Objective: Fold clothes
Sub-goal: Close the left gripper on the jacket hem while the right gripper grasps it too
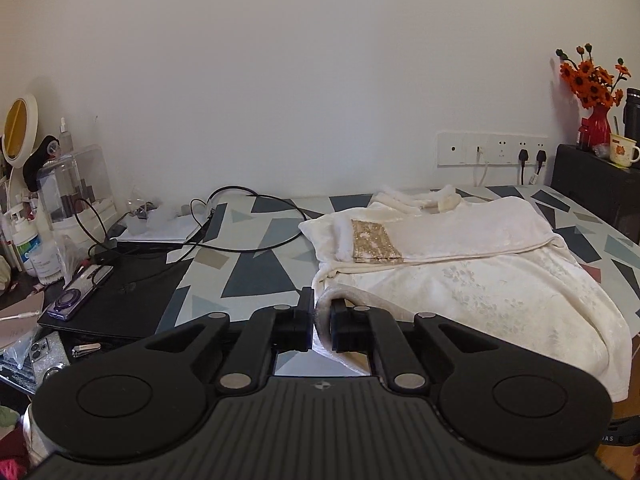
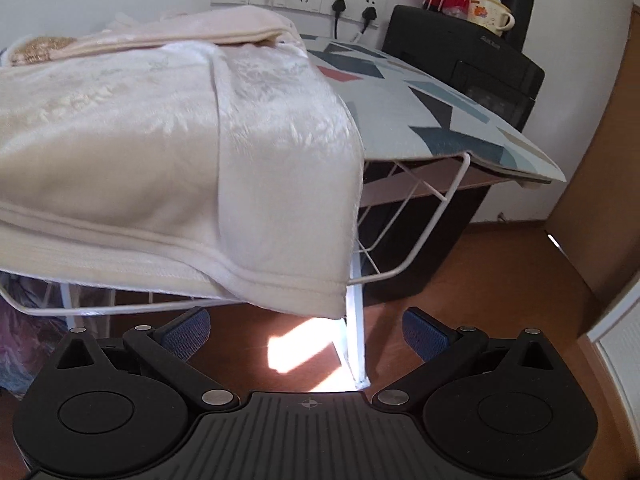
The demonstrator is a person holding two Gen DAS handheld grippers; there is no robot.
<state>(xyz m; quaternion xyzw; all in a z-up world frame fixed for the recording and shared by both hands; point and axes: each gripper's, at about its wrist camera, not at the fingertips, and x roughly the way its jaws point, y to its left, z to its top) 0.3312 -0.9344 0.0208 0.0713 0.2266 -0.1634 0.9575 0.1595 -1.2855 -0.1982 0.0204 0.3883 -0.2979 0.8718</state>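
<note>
A cream plush garment (image 1: pixel 460 272) lies across the right half of the patterned worktop (image 1: pixel 248 240), its top part with a gold sequin patch (image 1: pixel 376 246) folded over in the middle of the left-wrist frame, its lower part spilling over the near edge. The fabric looks soft, thick and limp: it should drape and sag rather than hold a crease, weigh little, and probably slide easily on the smooth cover, so a pinch on a hemmed edge or corner seems the safest hold. The left gripper (image 1: pixel 321 322), low centre in its own view, has its fingers (image 1: pixel 304 320) drawn together on a lifted fold of the garment's near left edge, the cloth bunching up between them. It points slightly downward toward the wall. In the right-wrist view the garment's hem (image 2: pixel 280 284) hangs over the worktop's edge across the left and centre of the frame, above the white wire frame (image 2: pixel 420 240) of the stand. The right gripper (image 2: pixel 306 334) sits below that hem at the bottom of the frame, its blue-padded fingers (image 2: pixel 426 334) wide apart and holding nothing, with the wooden floor (image 2: pixel 480 300) beyond them; it tilts down and seems placed to take the hanging right corner.
</note>
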